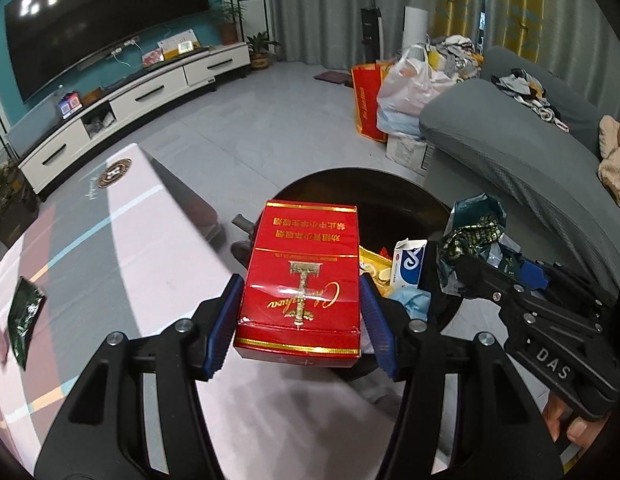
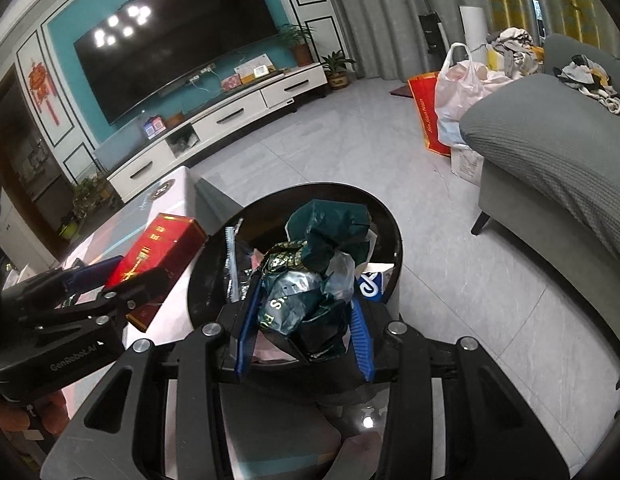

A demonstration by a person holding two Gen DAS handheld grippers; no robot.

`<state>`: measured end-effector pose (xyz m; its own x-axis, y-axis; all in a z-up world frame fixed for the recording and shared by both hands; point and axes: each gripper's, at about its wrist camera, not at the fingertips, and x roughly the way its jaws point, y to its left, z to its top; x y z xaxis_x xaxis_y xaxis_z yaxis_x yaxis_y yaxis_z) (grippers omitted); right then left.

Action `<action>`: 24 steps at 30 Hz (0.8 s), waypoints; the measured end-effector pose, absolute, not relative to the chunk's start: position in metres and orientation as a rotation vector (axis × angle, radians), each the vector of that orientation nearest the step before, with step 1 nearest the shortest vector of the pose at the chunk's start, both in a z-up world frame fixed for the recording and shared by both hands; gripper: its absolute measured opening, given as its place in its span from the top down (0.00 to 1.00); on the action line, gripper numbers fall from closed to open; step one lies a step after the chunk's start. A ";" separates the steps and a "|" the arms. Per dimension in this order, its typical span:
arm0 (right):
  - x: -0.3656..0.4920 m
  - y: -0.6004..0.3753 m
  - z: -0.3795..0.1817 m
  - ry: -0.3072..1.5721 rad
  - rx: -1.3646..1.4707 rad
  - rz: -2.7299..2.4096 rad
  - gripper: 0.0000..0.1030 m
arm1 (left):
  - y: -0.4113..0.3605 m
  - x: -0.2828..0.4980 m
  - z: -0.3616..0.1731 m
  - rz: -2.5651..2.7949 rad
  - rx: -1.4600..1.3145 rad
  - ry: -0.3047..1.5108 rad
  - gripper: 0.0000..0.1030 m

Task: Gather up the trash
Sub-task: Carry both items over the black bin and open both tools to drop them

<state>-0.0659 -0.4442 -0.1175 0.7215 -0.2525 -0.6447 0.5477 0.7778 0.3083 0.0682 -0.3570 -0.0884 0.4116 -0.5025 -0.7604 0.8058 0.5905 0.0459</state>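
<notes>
Left wrist cam first: one red carton (image 1: 300, 280) with gold trim and gold lettering, pinched on both long sides by the blue pads of the left gripper (image 1: 300, 316), so the jaws are clamped on it. It's glossy, boxy, with a slightly dented near edge, and it hangs at the near rim of one black round bin (image 1: 409, 190). Inside the bin I count a white-and-blue carton (image 1: 407, 266), a yellow wrapper and something pale blue. One more dark green wrapper (image 1: 24, 320) lies on the table (image 1: 122, 248) to the left, well apart from the bin. The right gripper (image 1: 475, 264) comes in from the right, holding a crumpled wad of green foil wrappers (image 1: 471, 236) over the bin. Right wrist cam: the right gripper (image 2: 306, 320) has its jaws squeezed on that green wad (image 2: 313, 276), which sits directly above the bin (image 2: 395, 256) opening. The left gripper (image 2: 122, 280) and the red carton (image 2: 158, 248) are at the left, just beside the bin's rim, over the table edge. Open grey floor (image 2: 349, 148) all round the far side, and one sofa (image 2: 549, 168) on the right.
</notes>
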 end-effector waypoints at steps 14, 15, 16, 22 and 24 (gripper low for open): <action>-0.043 -0.472 -0.133 0.634 0.547 -0.485 0.58 | -0.397 0.089 -0.120 -0.864 0.481 0.846 0.42; -0.043 -0.474 -0.133 0.635 0.551 -0.485 0.57 | -0.398 0.090 -0.121 -0.864 0.481 0.849 0.41; -0.043 -0.475 -0.134 0.634 0.557 -0.485 0.56 | -0.398 0.091 -0.121 -0.862 0.481 0.849 0.38; -0.043 -0.475 -0.131 0.632 0.561 -0.494 0.45 | -0.390 0.095 -0.115 -0.852 0.441 0.845 0.26; -0.044 -0.474 -0.129 0.629 0.562 -0.496 0.40 | -0.384 0.096 -0.112 -0.847 0.424 0.844 0.26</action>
<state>-0.0443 -0.4743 -0.1288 0.7041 -0.2574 -0.6618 0.5834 0.7411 0.3324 0.0956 -0.3840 -0.1124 0.3755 -0.4810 -0.7922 0.7938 0.6081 0.0071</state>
